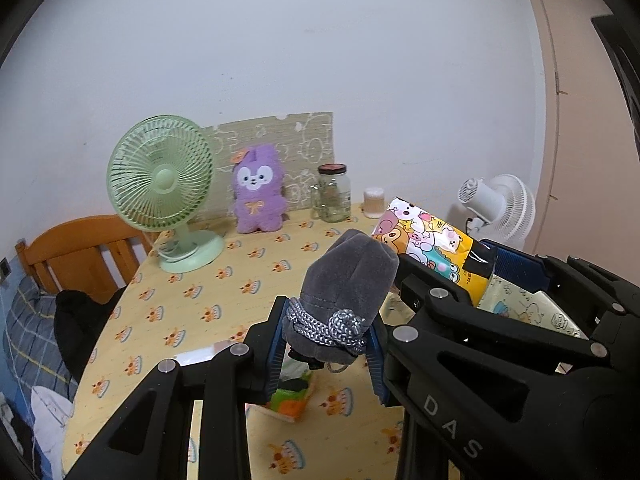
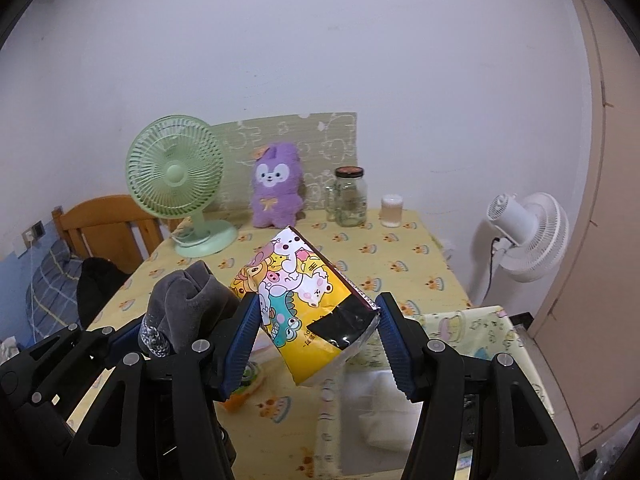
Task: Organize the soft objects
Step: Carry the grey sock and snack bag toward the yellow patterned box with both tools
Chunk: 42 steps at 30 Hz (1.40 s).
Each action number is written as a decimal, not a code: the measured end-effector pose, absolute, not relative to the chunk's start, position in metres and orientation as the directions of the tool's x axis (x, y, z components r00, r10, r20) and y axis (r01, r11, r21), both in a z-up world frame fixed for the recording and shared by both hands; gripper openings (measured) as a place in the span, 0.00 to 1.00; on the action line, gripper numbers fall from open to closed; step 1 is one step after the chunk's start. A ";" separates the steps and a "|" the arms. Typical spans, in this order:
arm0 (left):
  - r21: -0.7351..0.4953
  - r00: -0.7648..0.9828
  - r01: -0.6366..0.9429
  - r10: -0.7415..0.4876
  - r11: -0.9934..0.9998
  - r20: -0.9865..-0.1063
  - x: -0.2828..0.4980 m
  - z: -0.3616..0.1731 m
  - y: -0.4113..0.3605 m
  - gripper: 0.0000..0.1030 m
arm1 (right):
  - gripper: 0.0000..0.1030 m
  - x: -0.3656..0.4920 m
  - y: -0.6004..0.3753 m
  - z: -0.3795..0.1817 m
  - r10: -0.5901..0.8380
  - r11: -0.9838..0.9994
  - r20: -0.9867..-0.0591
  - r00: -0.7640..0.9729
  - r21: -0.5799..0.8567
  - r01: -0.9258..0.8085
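My left gripper (image 1: 326,346) is shut on the tied neck of a grey velvet drawstring pouch (image 1: 348,280), which stands up above the table. That pouch (image 2: 188,300) also shows at the left of the right wrist view. My right gripper (image 2: 316,340) is shut on a soft tissue pack with cartoon animals (image 2: 304,292), held tilted in the air. The same pack (image 1: 432,240) sits just right of the pouch in the left wrist view. A purple plush rabbit (image 1: 258,192) leans against the wall at the table's back.
A green desk fan (image 1: 164,188), a glass jar (image 1: 334,194) and a small cup (image 1: 374,202) line the back of the yellow tablecloth (image 1: 208,280). A white fan (image 2: 524,236) stands right of the table. An open box (image 2: 468,332) lies at the front right, a wooden chair (image 1: 76,252) at left.
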<state>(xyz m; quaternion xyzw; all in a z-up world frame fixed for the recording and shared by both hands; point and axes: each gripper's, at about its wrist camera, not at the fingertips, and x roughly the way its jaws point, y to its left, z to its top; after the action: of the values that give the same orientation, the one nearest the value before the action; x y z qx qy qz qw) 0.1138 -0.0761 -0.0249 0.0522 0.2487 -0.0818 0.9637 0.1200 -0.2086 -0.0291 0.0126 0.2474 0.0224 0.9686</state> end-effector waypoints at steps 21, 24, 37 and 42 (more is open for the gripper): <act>0.059 0.826 0.331 -0.259 0.942 -0.500 0.124 -0.032 -0.147 0.35 | 0.60 0.117 -0.282 -0.035 -0.065 0.995 -0.484 0.873 0.037 0.095; 0.062 0.817 0.349 -0.271 0.935 -0.509 0.127 -0.036 -0.156 0.35 | 0.60 0.118 -0.291 -0.039 -0.078 0.993 -0.492 0.867 0.040 0.112; 0.104 0.760 0.392 -0.258 0.914 -0.597 0.152 -0.065 -0.184 0.37 | 0.60 0.130 -0.325 -0.072 -0.090 0.978 -0.569 0.818 0.103 0.179; 0.111 0.732 0.411 -0.255 0.905 -0.631 0.160 -0.074 -0.190 0.53 | 0.60 0.134 -0.331 -0.084 -0.078 0.974 -0.600 0.796 0.124 0.189</act>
<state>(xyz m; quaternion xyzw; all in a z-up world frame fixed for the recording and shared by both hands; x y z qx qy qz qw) 0.1597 -0.1896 -0.0740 0.1224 0.3182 -0.1807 0.9226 0.1339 -0.3309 -0.0837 0.0892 0.3112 -0.0709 0.9435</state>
